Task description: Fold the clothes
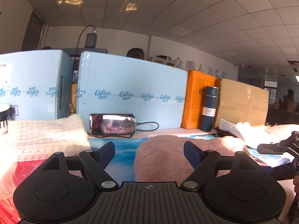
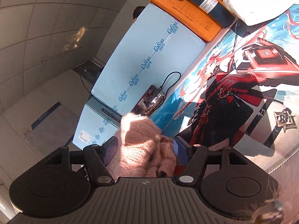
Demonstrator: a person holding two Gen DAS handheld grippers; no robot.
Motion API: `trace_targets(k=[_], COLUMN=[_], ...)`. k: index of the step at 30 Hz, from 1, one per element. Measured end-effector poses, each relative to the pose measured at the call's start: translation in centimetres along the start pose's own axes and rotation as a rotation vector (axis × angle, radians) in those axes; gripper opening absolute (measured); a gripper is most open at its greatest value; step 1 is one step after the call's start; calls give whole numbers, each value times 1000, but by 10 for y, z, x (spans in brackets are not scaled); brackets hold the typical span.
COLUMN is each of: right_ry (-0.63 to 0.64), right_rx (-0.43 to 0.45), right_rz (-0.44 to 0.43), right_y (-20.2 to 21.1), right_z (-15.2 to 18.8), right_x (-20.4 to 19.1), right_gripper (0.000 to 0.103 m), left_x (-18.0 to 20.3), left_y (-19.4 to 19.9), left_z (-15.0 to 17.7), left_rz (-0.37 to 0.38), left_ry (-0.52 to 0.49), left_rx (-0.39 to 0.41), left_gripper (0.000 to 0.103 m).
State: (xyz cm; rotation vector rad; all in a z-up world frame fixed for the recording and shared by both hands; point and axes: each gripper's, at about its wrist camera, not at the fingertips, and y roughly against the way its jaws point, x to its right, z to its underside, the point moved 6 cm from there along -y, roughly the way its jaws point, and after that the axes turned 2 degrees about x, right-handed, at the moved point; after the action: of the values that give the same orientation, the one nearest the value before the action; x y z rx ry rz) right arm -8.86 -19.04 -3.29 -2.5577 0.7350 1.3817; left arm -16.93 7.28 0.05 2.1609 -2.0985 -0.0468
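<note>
The left gripper (image 1: 149, 150) is seen level above the table, its jaws spread wide with nothing clasped; the fuzzy pink knitted garment (image 1: 186, 155) lies flat on the table beneath and ahead of them, reaching from between the fingers to the right. The printed table mat with a red-and-blue anime figure (image 2: 233, 85) is seen under the garment. A folded cream waffle-knit cloth (image 1: 44, 136) is stacked to the left, just beside a black smartphone lying on its side (image 1: 112, 124) with a cable plugged in. Behind these, pale blue cardboard boxes (image 1: 130, 91) are lined up, followed by an orange box (image 1: 198, 97), a dark teal vacuum bottle (image 1: 209, 109) and a brown cardboard box (image 1: 243, 102). White crumpled cloth (image 1: 248, 130) is seen at the far right.

In the rolled right wrist view, the right gripper (image 2: 145, 145) is seen with its jaws partly open and a bunched part of the same pink garment (image 2: 138, 149) filling the gap; whether the pads are pressing on it cannot be told.
</note>
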Motion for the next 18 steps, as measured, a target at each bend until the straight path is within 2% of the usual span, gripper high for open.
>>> trace_targets(k=[2,5,7,9,13,15,17,18], right_ry=[3,30,51,55,59,67,78,88], right_rx=[-15,-8,-9,-21,-54,-61,-62,-56], right_rz=[-45,-81,-127,-170,-234,-242,-241,-229], right_y=[-1,-5,-7,-11,-21,-25,-29,-29], right_z=[0,-3,-5,-4,-1,1,2,1], right_x=[-13,-35,-48,-58,-71,-74,-77,-77], right_gripper=[64,64,64,65,66,67,69,69], left_x=[32,76,90,97,93,83,71,64], left_y=[2,0,-2,-5,-16,-24,-30,-32], left_z=[0,11,16,17,12,13,16,17], left_rz=[125,310,379,416,368,291,277,270], left_ry=[-86,-220,-251,-251,-203,-184,-126,-96], left_rx=[17,-26,-55,-68,-73,-92,-128,-145], left_gripper=[99,100,100,100,100,88,40,33])
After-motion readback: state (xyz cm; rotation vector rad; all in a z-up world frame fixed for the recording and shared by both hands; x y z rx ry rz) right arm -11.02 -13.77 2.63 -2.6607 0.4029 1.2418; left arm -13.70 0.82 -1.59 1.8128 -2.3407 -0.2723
